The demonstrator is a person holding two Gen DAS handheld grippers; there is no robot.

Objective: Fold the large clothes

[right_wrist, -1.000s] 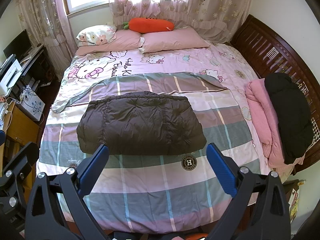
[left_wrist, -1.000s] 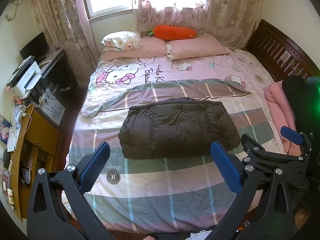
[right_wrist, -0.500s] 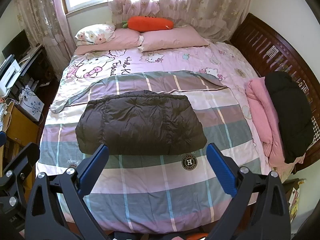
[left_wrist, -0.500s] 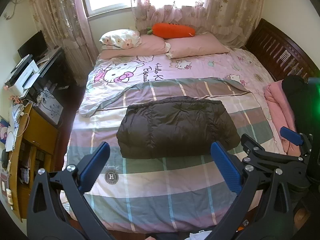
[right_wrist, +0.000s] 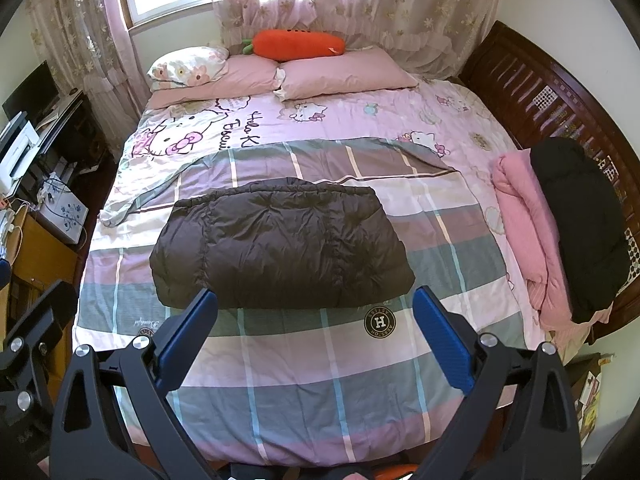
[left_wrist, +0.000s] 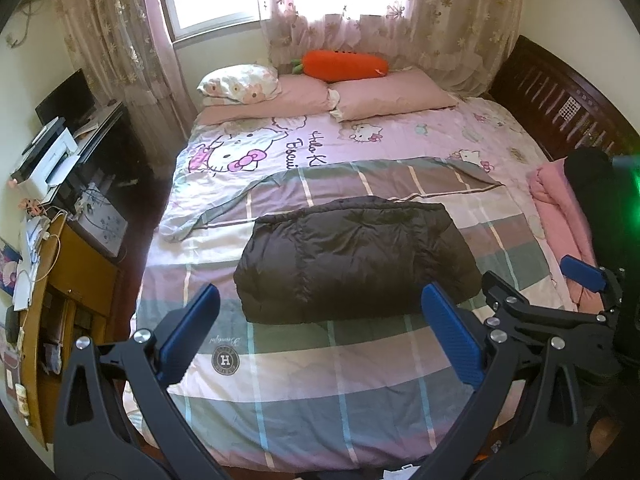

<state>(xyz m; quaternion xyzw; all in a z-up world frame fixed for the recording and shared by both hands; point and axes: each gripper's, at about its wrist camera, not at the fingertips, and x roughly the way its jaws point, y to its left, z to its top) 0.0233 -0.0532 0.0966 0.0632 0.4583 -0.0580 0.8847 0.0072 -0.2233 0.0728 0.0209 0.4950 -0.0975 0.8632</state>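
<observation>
A dark brown puffer jacket [left_wrist: 356, 256] lies folded into a compact block in the middle of the bed [left_wrist: 320, 380]; it also shows in the right wrist view [right_wrist: 280, 244]. My left gripper [left_wrist: 320, 320] is open and empty, held above the foot of the bed, short of the jacket. My right gripper [right_wrist: 316, 320] is open and empty, beside the left one at the same distance from the jacket. The right gripper's body [left_wrist: 560, 312] shows at the right of the left wrist view.
A pink garment [right_wrist: 524, 232] and a black jacket [right_wrist: 580, 224] lie stacked on the bed's right edge by the dark wooden bed frame [right_wrist: 540, 92]. Pillows [right_wrist: 344, 72] and a carrot plush [right_wrist: 296, 44] lie at the head. A desk with a printer [left_wrist: 44, 160] stands left.
Both grippers have drifted slightly back and left from the bed. The jacket has not moved and both grippers stay open.
</observation>
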